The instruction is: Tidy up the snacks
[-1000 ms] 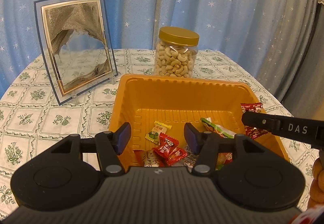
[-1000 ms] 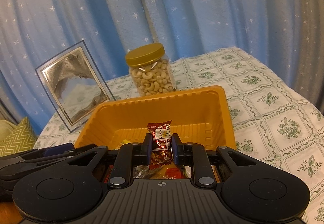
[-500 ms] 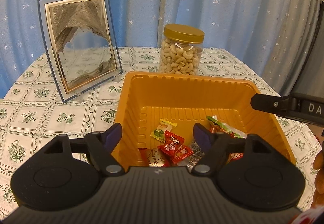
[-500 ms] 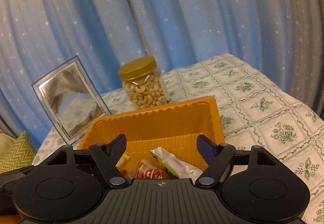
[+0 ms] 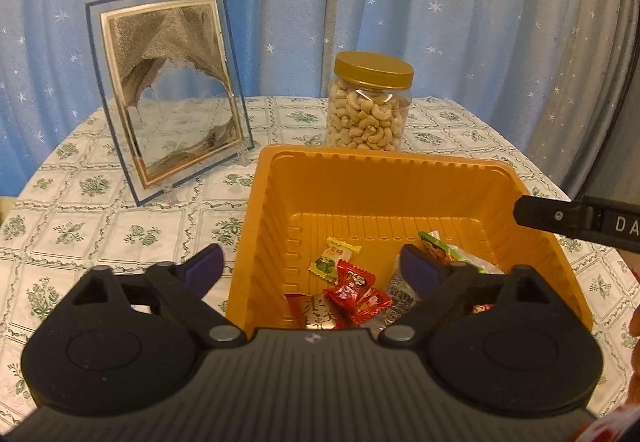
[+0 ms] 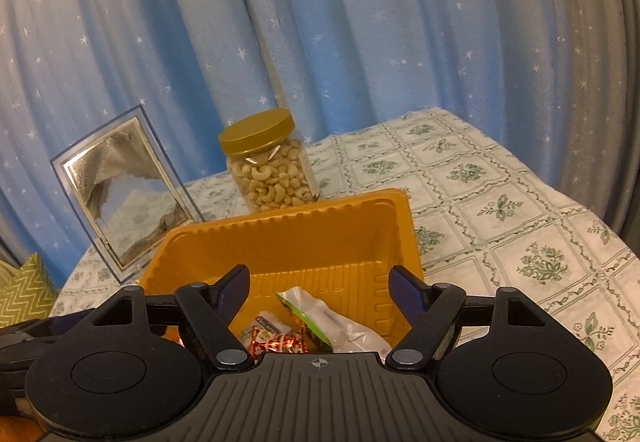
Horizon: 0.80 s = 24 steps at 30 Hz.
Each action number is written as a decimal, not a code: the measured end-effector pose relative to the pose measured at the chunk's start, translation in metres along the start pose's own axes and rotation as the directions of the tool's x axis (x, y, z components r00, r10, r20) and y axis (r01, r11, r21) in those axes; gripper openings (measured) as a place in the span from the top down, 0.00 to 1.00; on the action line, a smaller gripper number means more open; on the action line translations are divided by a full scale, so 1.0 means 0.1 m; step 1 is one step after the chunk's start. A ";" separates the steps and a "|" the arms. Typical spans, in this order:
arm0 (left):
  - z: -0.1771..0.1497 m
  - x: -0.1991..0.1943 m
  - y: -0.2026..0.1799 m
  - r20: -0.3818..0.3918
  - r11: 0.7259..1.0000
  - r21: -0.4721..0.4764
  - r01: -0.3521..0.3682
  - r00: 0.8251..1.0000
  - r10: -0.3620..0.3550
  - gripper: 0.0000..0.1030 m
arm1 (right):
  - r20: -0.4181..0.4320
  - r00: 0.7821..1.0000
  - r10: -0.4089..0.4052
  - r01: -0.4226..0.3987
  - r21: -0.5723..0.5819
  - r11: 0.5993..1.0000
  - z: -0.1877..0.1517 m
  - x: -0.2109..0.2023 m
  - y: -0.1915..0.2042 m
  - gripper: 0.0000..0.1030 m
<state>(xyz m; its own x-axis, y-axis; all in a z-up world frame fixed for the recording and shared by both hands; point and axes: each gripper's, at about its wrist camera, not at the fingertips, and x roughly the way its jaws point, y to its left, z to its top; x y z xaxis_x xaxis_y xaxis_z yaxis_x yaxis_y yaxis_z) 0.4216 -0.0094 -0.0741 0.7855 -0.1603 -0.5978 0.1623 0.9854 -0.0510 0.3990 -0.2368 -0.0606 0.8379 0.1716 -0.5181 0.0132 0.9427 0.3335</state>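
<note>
Left gripper (image 5: 310, 266) jaws just opening, now wide, empty — wrapped snacks (image 5: 352, 290) lie in orange tray (image 5: 384, 178) directly below. Right gripper (image 6: 319, 282) wide, empty, over tray's right side.

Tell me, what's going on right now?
Left gripper open, empty. Right gripper open, empty. Snacks in tray. Nothing blocking.

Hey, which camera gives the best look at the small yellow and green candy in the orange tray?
The left wrist view: the yellow and green candy lies unobstructed on the orange tray floor. In the right wrist view I cannot pick it out; the gripper body hides most of the tray's contents.
</note>
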 end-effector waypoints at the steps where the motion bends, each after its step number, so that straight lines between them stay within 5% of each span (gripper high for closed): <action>1: -0.01 -0.01 -0.01 0.002 1.000 0.004 -0.007 1.000 0.007 0.03 | 0.001 1.000 -0.003 0.003 -0.001 1.000 0.00 -0.01 0.00 0.26; 13: -0.11 -0.38 -0.03 -0.009 0.998 -0.022 -0.051 0.999 0.051 0.00 | -0.019 0.998 -0.055 0.055 0.000 0.998 -0.07 -0.32 -0.05 0.26; 24: -0.43 -1.18 -0.09 -0.004 0.994 -0.102 -0.048 0.999 0.048 0.00 | -0.006 0.999 -0.052 0.052 -0.078 0.996 -0.30 -1.12 0.06 0.17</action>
<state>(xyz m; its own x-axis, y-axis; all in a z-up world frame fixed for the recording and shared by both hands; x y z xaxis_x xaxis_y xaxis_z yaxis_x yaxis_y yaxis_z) 0.3016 0.0030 -0.0376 0.7900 -0.1123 -0.6028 0.0621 0.9927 -0.1036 0.2894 -0.2422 -0.0243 0.8330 0.1237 -0.5393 0.0140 0.9696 0.2441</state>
